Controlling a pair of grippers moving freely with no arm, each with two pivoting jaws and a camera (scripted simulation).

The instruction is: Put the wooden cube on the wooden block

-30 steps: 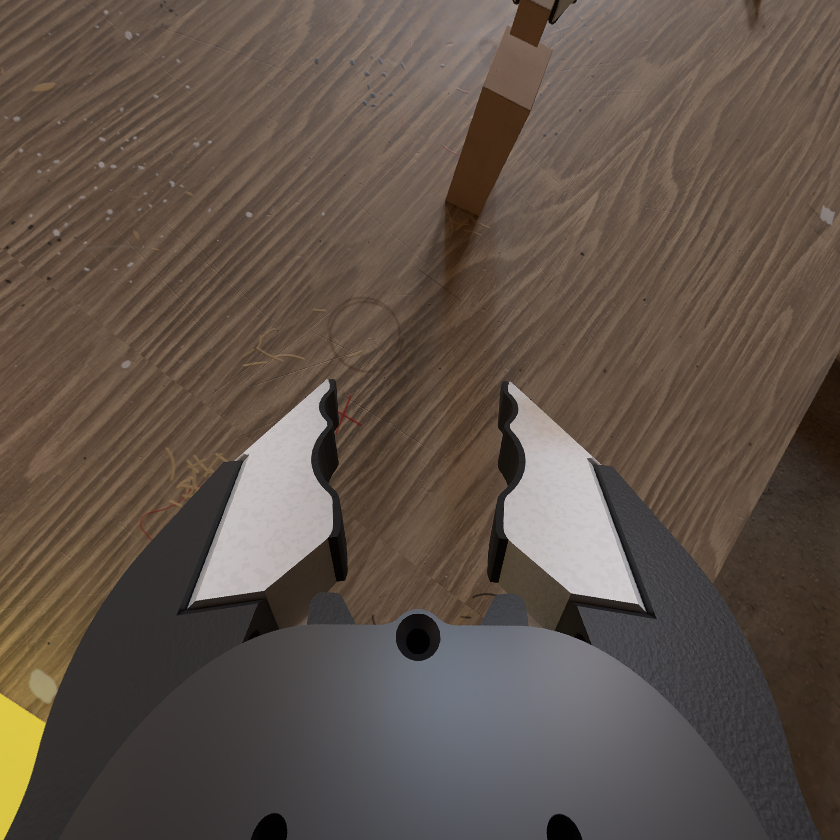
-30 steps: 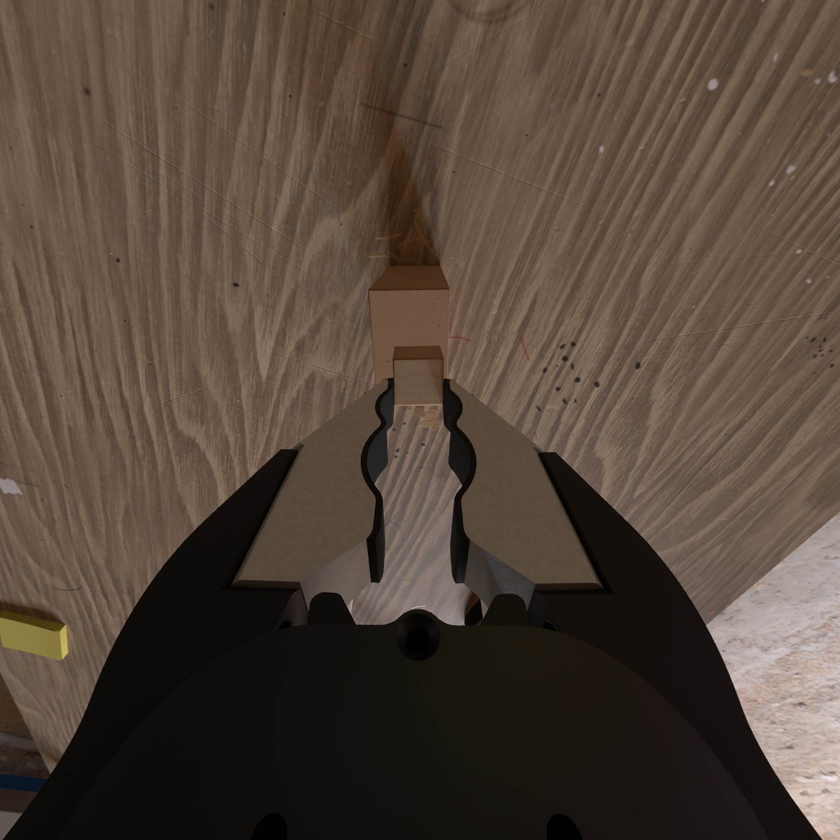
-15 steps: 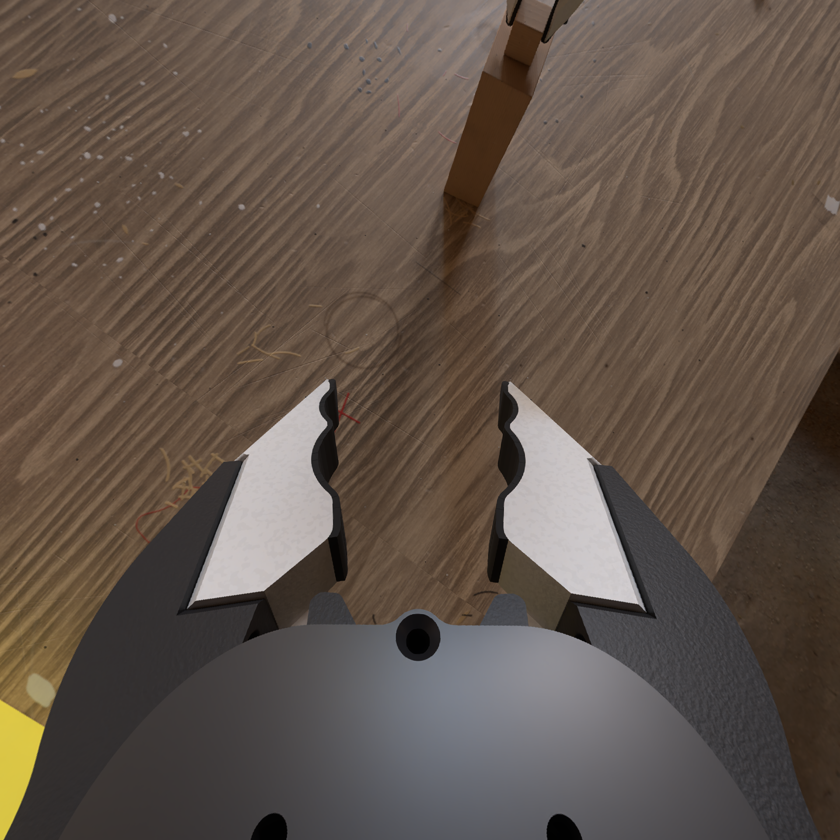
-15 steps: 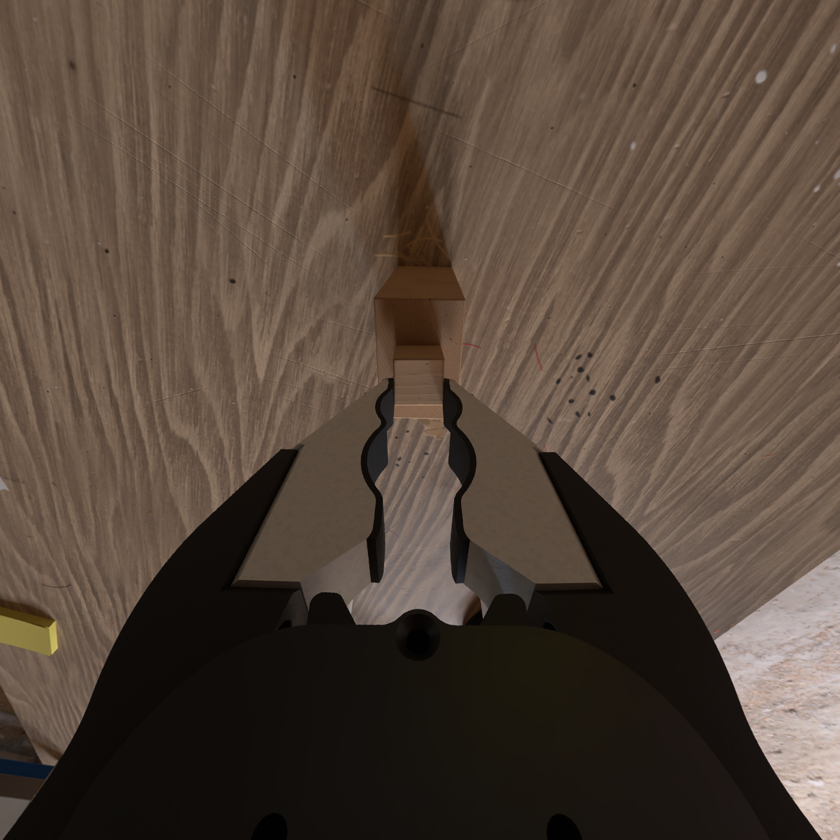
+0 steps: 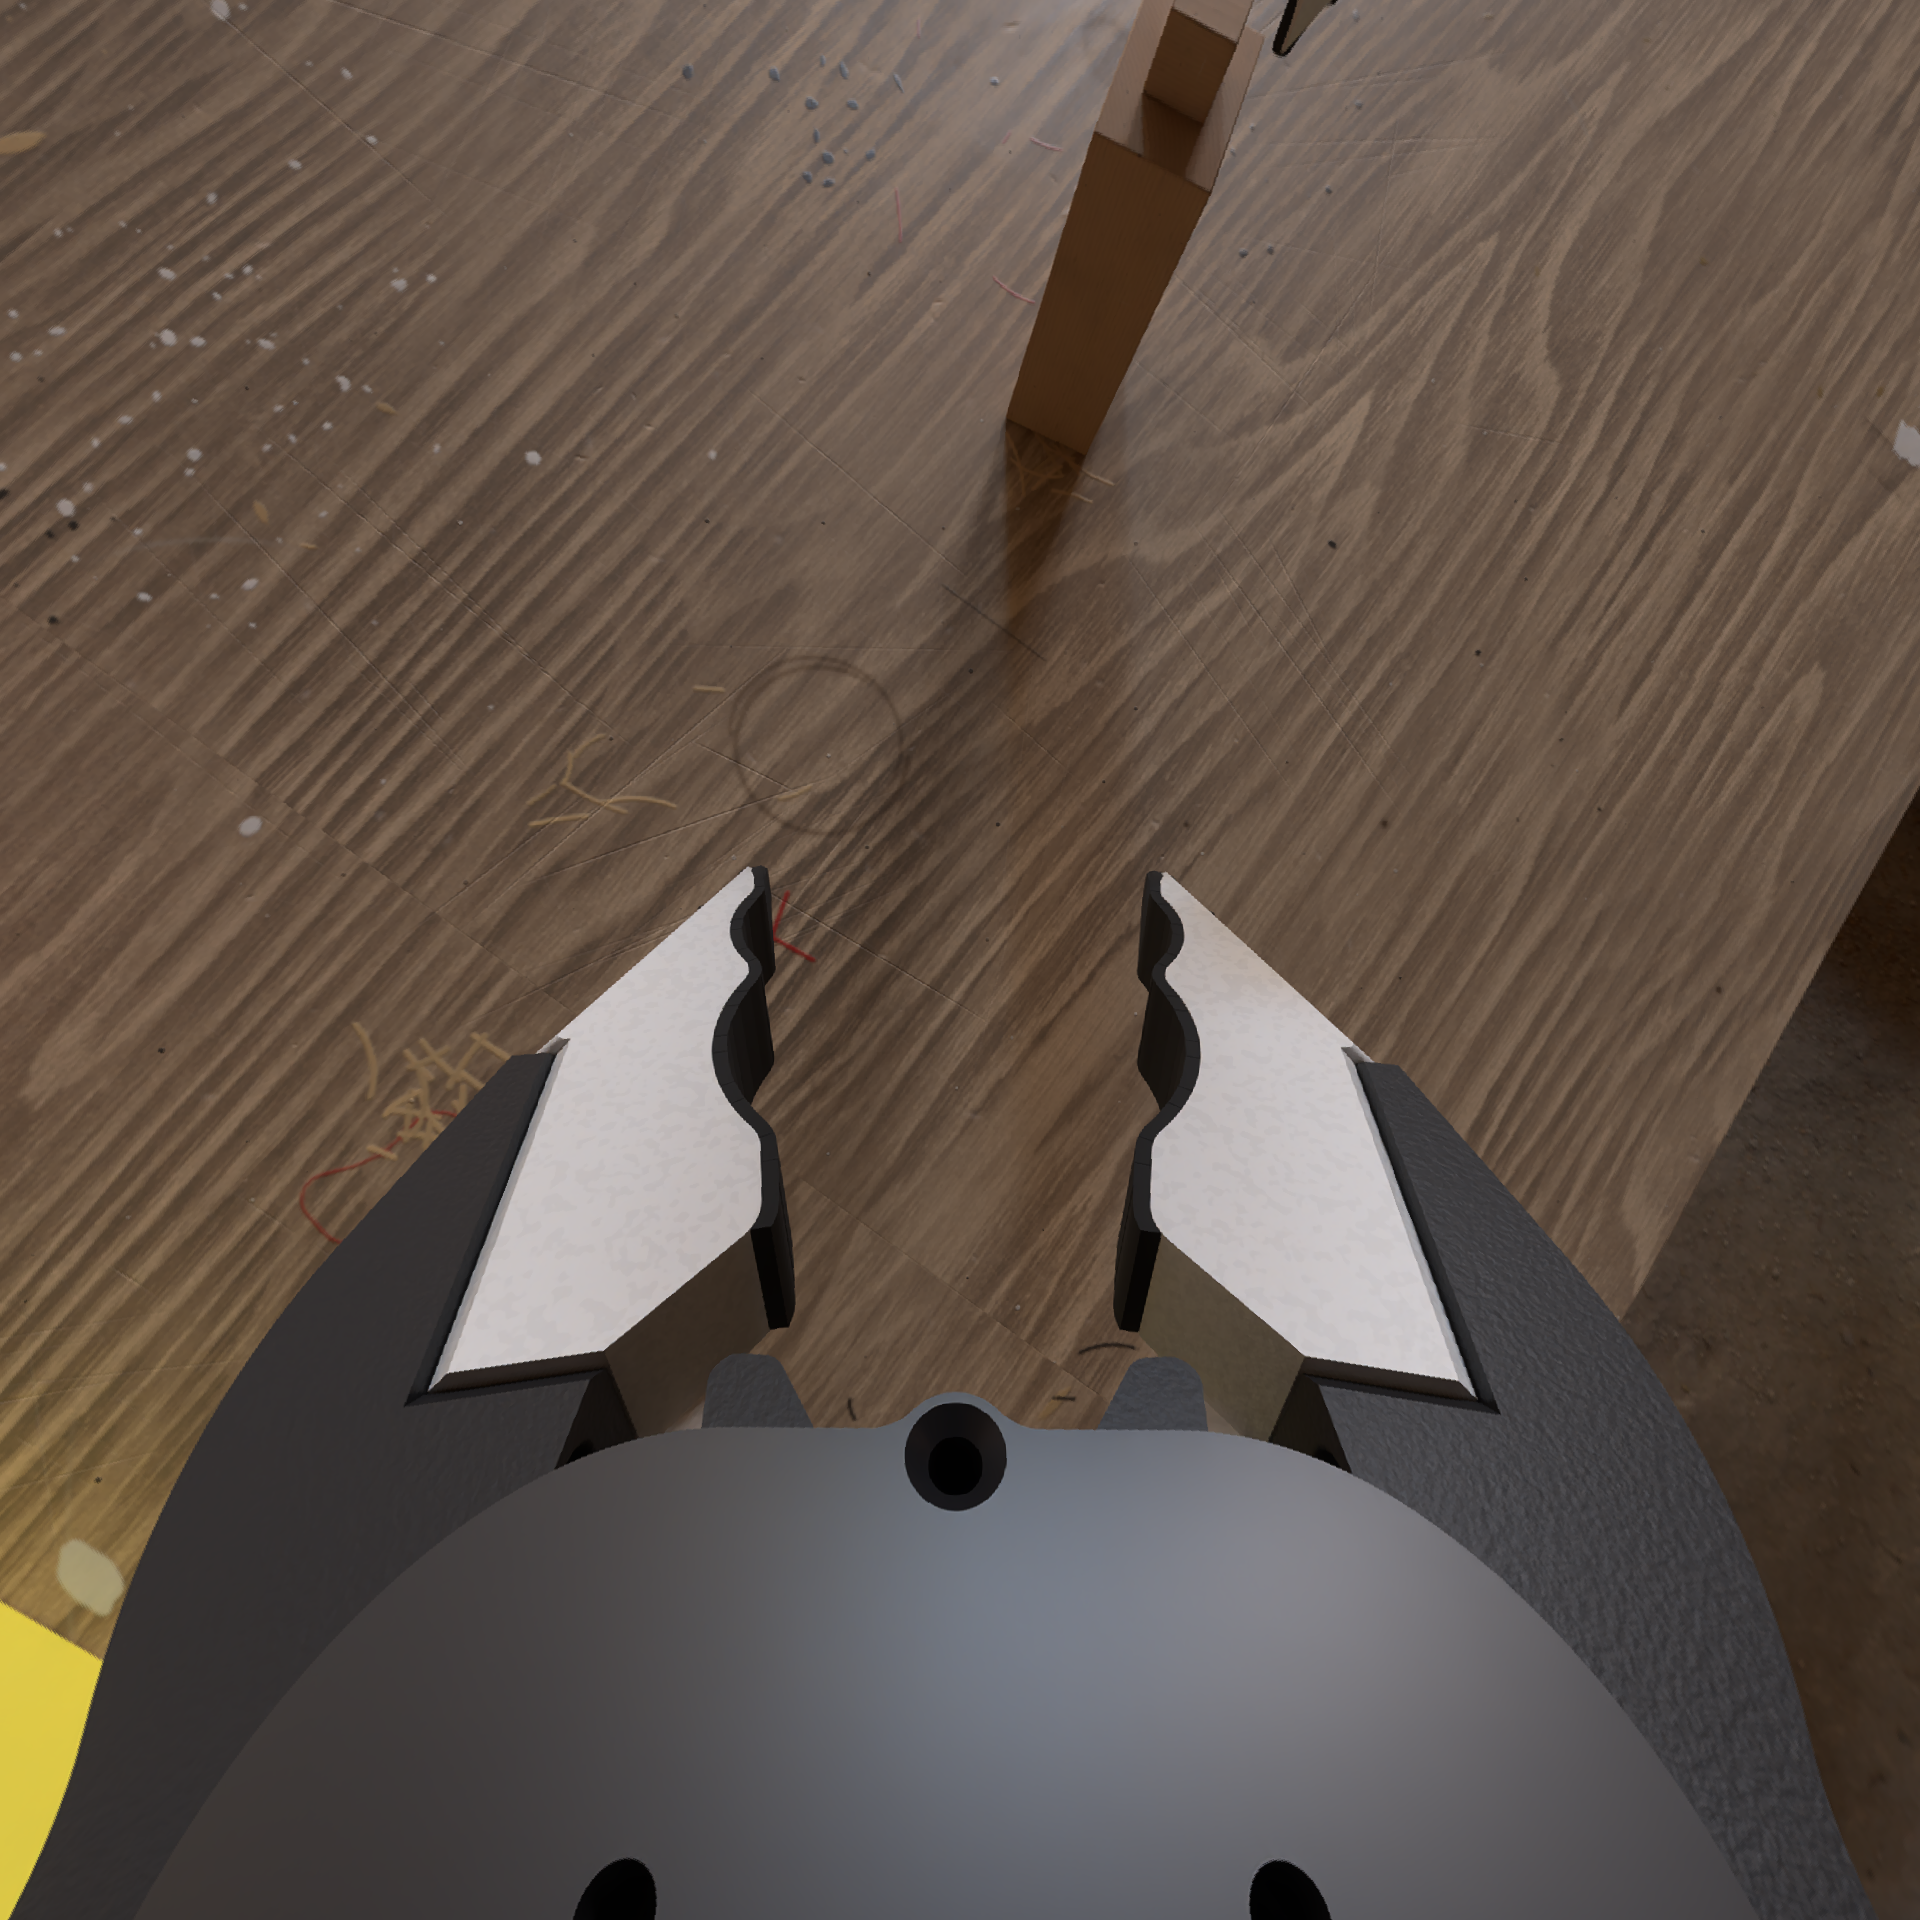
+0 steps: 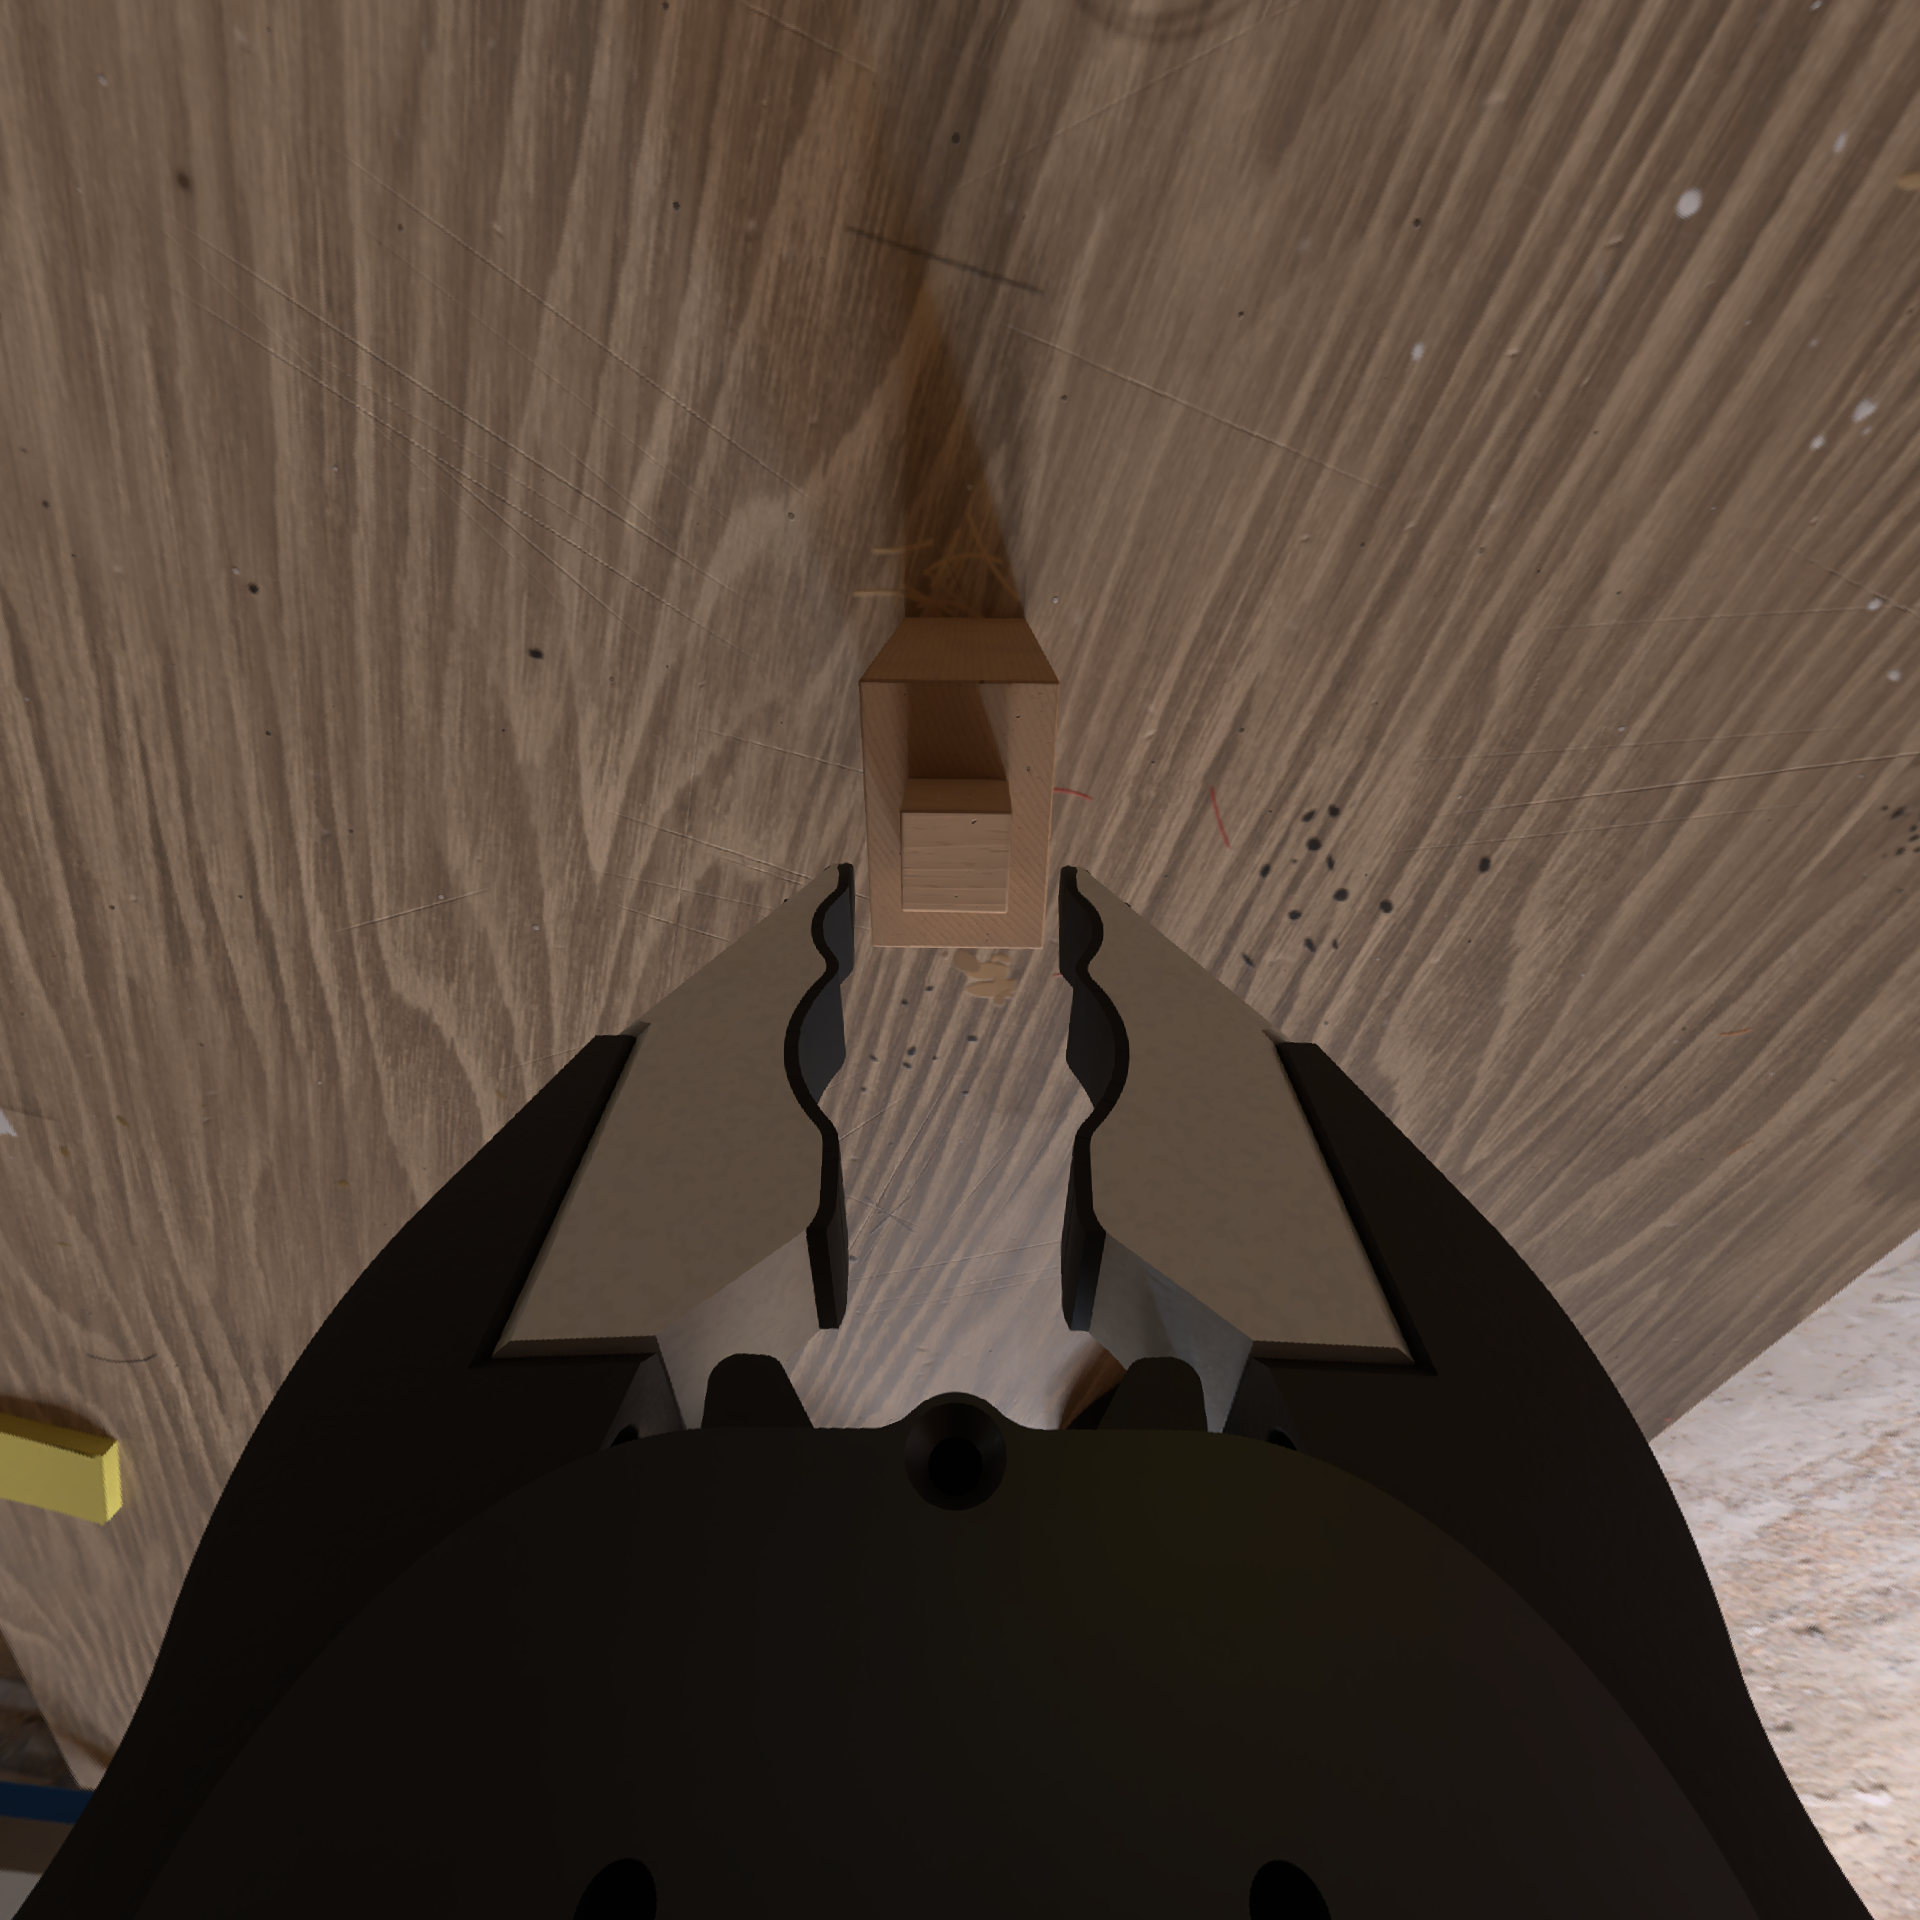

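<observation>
The tall wooden block (image 5: pixel 1101 281) stands upright on the table, far ahead in the left wrist view. The small wooden cube (image 5: pixel 1195 62) rests on its top. In the right wrist view I look down on the block's top (image 6: pixel 883 790) with the cube (image 6: pixel 956 862) sitting on it, toward the near edge. My right gripper (image 6: pixel 956 878) is open, its fingertips on either side of the block and clear of the cube. My left gripper (image 5: pixel 956 883) is open and empty above bare table, well short of the block.
A yellow object (image 5: pixel 42 1745) lies at the lower left of the left wrist view, and a small yellow block (image 6: pixel 57 1465) lies at the left of the right wrist view. The table edge (image 5: pixel 1756 1060) runs along the right, with floor (image 6: pixel 1787 1455) beyond.
My right gripper has opened and let go of the cube, which now rests on the block. The left gripper stays open and has barely shifted.
</observation>
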